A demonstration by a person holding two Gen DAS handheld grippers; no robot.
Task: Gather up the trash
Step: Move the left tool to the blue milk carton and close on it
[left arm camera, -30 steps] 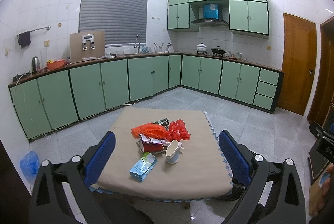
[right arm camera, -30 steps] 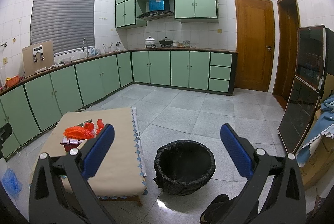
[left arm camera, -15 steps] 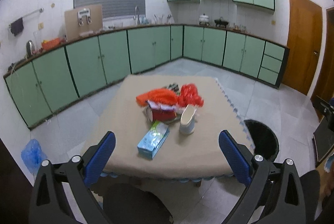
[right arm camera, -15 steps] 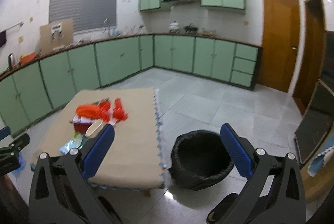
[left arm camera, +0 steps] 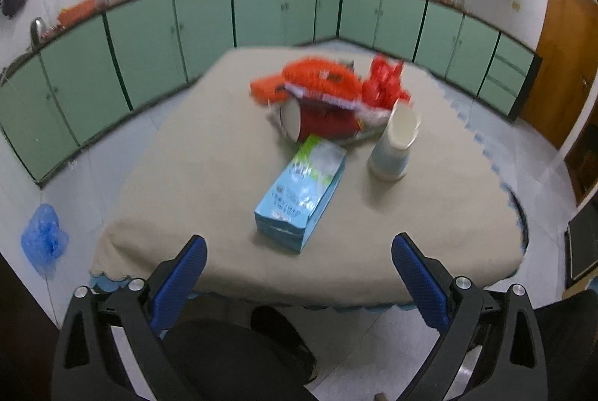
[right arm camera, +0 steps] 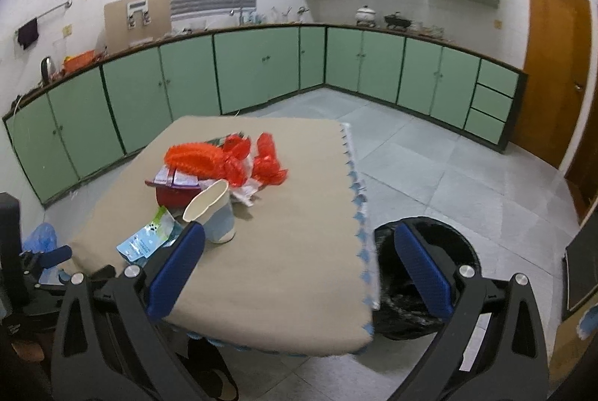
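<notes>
A low table with a beige cloth [left arm camera: 209,147] [right arm camera: 299,244] holds a pile of trash. A light blue packet [left arm camera: 301,193] [right arm camera: 149,238] lies nearest me, and a dented paper cup [left arm camera: 396,143] [right arm camera: 213,212] stands beside it. Behind them lie a red cup on its side [left arm camera: 321,122], orange wrappers [left arm camera: 317,79] [right arm camera: 198,158] and red plastic [left arm camera: 385,83] [right arm camera: 267,162]. My left gripper [left arm camera: 299,277] is open above the table's near edge, just short of the packet. Open too, my right gripper [right arm camera: 299,266] hovers over the table's near right part. A black-lined bin [right arm camera: 429,277] stands on the floor right of the table.
Green cabinets [right arm camera: 261,64] run along the far walls under a cluttered counter. A blue plastic bag [left arm camera: 43,240] lies on the floor to the left. A brown door [right arm camera: 553,72] is at the right. Tiled floor [right arm camera: 429,162] lies open beyond the table. A shoe [left arm camera: 284,341] shows below.
Both grippers have moved forward and tilted down toward the table, so the trash looks much larger and nearer. Nothing has been taken hold of.
</notes>
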